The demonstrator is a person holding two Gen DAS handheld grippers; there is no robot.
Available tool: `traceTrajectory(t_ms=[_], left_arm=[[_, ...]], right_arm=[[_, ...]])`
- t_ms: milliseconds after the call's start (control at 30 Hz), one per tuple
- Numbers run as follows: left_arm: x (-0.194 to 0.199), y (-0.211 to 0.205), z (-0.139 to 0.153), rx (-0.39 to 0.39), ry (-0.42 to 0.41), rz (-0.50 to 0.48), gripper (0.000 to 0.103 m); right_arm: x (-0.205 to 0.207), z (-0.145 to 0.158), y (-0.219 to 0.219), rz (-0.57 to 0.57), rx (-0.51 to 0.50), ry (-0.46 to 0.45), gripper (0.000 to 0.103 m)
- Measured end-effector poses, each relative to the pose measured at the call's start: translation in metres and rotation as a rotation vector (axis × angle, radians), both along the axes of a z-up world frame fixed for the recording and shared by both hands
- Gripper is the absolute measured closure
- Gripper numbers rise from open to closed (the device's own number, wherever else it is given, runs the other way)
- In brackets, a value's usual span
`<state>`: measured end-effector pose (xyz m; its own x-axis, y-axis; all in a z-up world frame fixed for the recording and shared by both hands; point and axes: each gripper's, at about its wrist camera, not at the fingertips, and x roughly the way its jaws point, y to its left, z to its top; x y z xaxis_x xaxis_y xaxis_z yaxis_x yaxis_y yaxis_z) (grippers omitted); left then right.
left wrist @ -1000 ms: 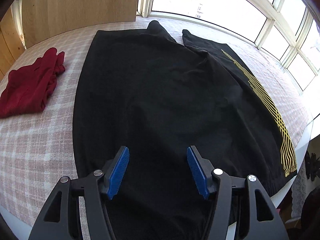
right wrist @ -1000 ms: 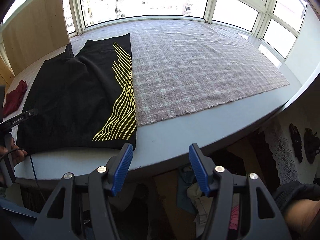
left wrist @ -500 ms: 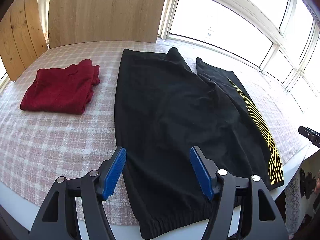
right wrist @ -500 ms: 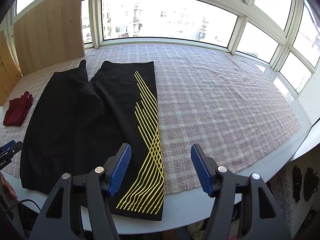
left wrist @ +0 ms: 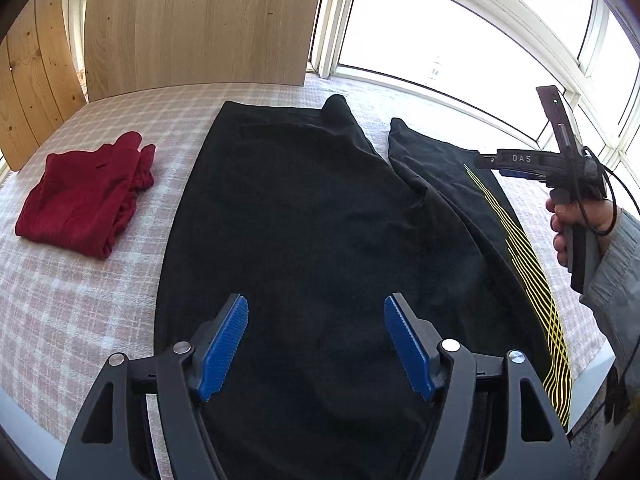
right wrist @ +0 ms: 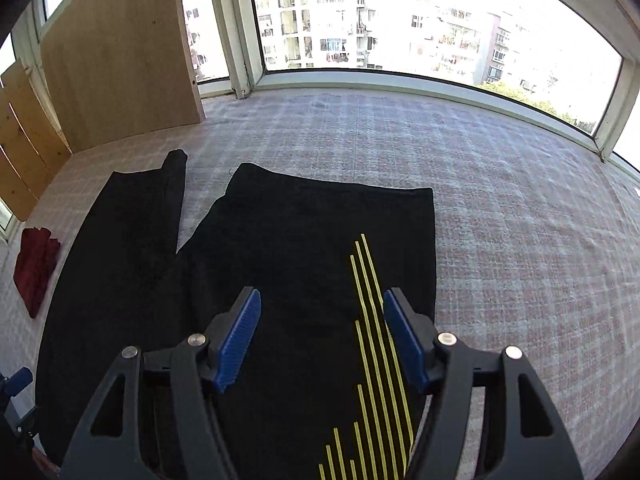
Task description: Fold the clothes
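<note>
- On the checked cloth [left wrist: 80, 312] that is covering the table, black trousers [left wrist: 312, 216] are lying spread flat, with the two legs running away toward the window [right wrist: 400, 20] and parting into a narrow V at the far end.
- Over the near part of the trousers the left gripper [left wrist: 316, 344] is hanging with its jaws standing well apart; they have just been opening, and nothing is sitting between the blue pads [left wrist: 224, 348], which are touching no fabric.
- Down the right trouser leg a band of thin yellow stripes [left wrist: 532, 280] is running along the outer edge toward the near end of that leg.
- Above that striped leg the right gripper [right wrist: 320, 340] is pointing down at the fabric, its jaws also standing apart after opening a little; the stripes are showing in the gap between them and just inside the right-hand pad [right wrist: 404, 344], and I cannot tell any contact with the cloth.
- From the left wrist view the right gripper is appearing side-on at the right edge, gripped by a hand [left wrist: 576, 224] coming out of a grey sleeve [left wrist: 616, 288], with a black cable looping past the wrist.
- To the left of the trousers, well apart from them, a folded dark red garment [left wrist: 84, 196] is resting on the cloth.
- Behind it, wooden panels [left wrist: 200, 24] are standing against the window frame.
</note>
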<state>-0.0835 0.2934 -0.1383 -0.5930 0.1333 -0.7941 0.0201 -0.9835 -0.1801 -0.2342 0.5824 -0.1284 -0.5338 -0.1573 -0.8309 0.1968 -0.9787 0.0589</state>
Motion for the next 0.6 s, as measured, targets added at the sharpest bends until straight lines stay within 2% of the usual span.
traceTrajectory(t_ms=[167,233,300,333,367,500,600], left_arm=[[-0.010,0.013,-0.015,0.001,-0.052,0.034,0.034],[-0.013,0.015,-0.020,0.001,-0.083,0.052,0.034],[-0.013,0.017,-0.019,0.011,-0.088,0.068,0.034],[-0.013,0.018,-0.018,0.016,-0.085,0.072,0.034],[-0.013,0.019,-0.016,0.015,-0.083,0.072,0.034],[-0.015,0.026,-0.019,-0.002,-0.099,0.056,0.033],[-0.017,0.027,-0.024,0.020,-0.135,0.048,0.033]], right_arm=[[-0.051,-0.034,0.000,0.025,0.033,-0.049,0.040],[-0.058,-0.041,0.005,0.048,0.067,-0.025,0.039],[-0.061,-0.042,0.012,0.073,0.077,-0.004,0.026],[-0.065,-0.043,0.019,0.071,0.067,-0.005,0.022],[-0.070,-0.044,0.028,0.058,0.065,-0.004,0.022],[-0.092,-0.048,0.069,-0.026,0.061,0.001,0.011],[-0.107,-0.049,0.089,-0.074,0.067,0.000,0.011]])
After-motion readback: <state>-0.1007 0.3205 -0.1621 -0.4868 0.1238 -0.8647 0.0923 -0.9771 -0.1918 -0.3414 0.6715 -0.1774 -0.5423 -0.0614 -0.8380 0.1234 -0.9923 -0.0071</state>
